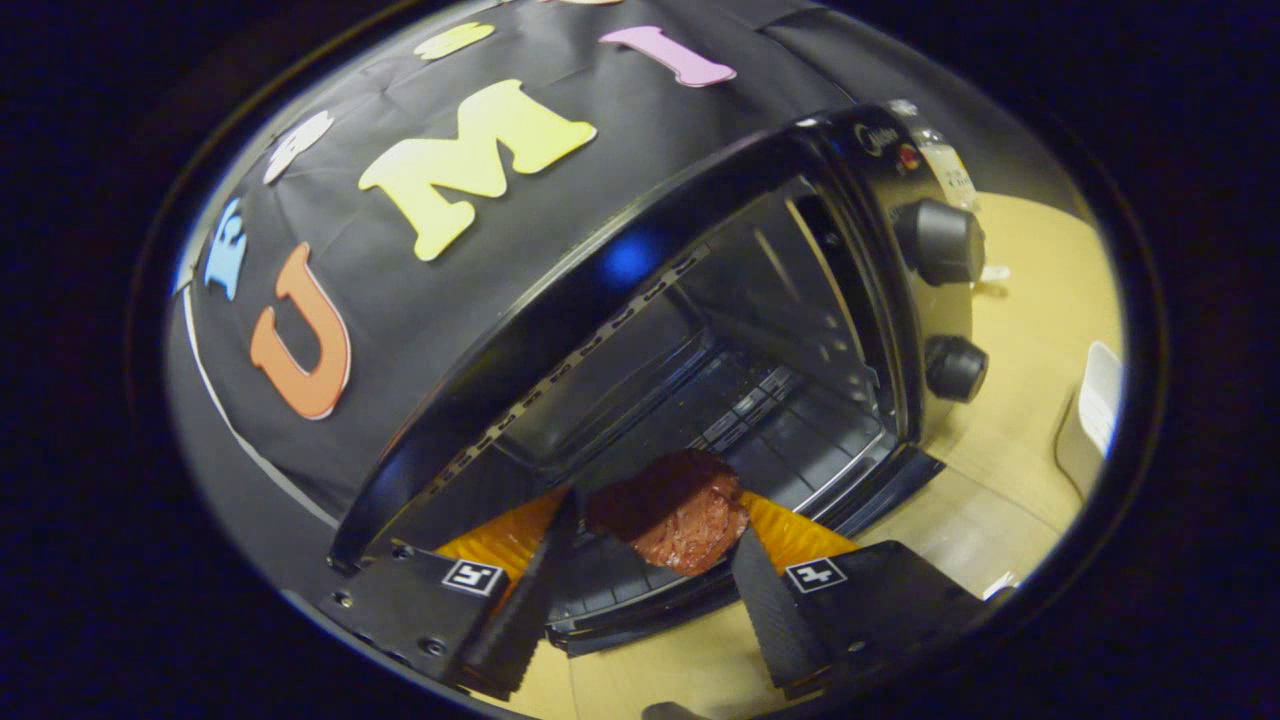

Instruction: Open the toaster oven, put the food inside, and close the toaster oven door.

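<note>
Food held at the mouth of the open toaster oven.

The gripper [655, 545] has its fingers [765, 610] clenched on a reddish-brown piece of food [672, 510], one on each side of it. The food sits just inside the toaster oven [700, 330], above the lowered door [640, 600]. Two knobs [940, 242] sit on the oven's panel, and a white container [1090, 415] stands well apart on the wooden surface [1030, 330].

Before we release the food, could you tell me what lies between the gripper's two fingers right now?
In the gripper view, the reddish-brown food sits between the gripper fingers, at the open toaster oven mouth.
</note>
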`<state>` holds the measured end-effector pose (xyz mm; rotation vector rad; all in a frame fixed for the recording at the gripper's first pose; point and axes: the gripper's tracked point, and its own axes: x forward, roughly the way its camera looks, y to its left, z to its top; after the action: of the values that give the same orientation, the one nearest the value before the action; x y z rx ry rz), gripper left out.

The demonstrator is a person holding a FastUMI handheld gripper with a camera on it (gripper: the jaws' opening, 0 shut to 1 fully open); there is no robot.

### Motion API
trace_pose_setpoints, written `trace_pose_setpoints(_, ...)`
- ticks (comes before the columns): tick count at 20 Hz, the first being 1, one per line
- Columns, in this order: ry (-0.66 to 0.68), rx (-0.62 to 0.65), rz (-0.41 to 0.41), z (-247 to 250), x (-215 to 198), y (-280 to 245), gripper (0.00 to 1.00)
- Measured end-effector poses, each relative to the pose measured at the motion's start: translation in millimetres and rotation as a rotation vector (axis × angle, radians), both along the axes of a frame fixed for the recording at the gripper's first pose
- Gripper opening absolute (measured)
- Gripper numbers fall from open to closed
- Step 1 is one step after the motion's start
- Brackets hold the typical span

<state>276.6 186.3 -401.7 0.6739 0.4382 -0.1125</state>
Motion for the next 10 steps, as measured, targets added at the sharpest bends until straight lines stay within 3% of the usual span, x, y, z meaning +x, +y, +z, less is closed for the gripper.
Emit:
trace_pose_setpoints(4,-0.004,-0.246,0.055,6,-7,-10,0.93)
trace_pose_setpoints(6,0.011,-0.246,0.086,5,-14,-2,0.98)
trace_pose_setpoints(10,0.004,-0.273,0.106,17,-30,-10,0.97)
